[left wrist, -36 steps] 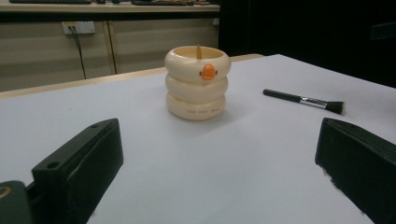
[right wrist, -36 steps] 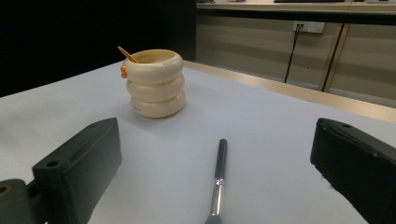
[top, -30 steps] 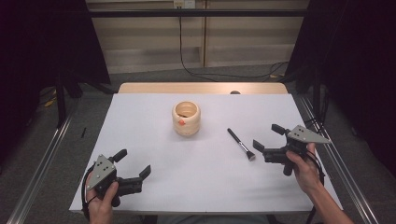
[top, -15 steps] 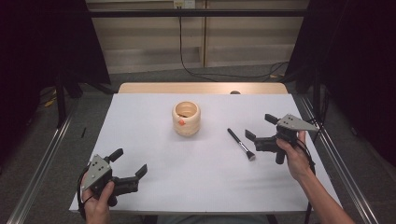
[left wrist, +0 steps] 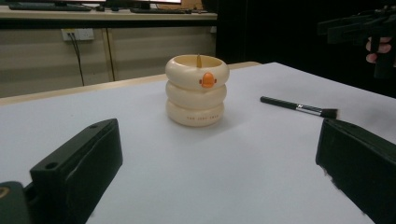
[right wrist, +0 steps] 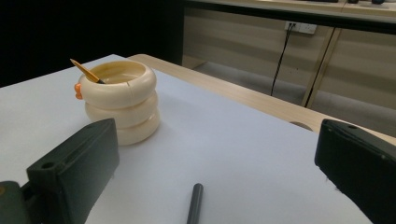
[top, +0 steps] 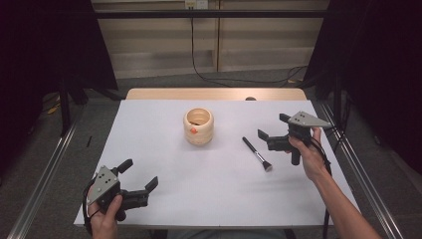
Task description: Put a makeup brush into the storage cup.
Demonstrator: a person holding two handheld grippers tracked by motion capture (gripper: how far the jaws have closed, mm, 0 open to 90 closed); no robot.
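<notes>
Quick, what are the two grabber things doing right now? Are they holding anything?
Left gripper: open, holding nothing, low over the table's near left.
Right gripper: open, holding nothing, just right of the brush.

No lettering can be read. The cream holder (left wrist: 196, 90), ahead between the left jaws, bears a faint printed line on its lowest ring, too small to make out.

Cream holder (top: 198, 127), three stacked rings, orange duck-like badge on top ring; faint lettering on bottom ring, unreadable. Orange-tan stick (right wrist: 84, 70) inside it. Brush (top: 257, 153): black handle, silver ferrule, dark bristles with a possibly pinkish tip. White table (top: 149, 124), tan wood far edge. Grippers black, grey plates.
</notes>
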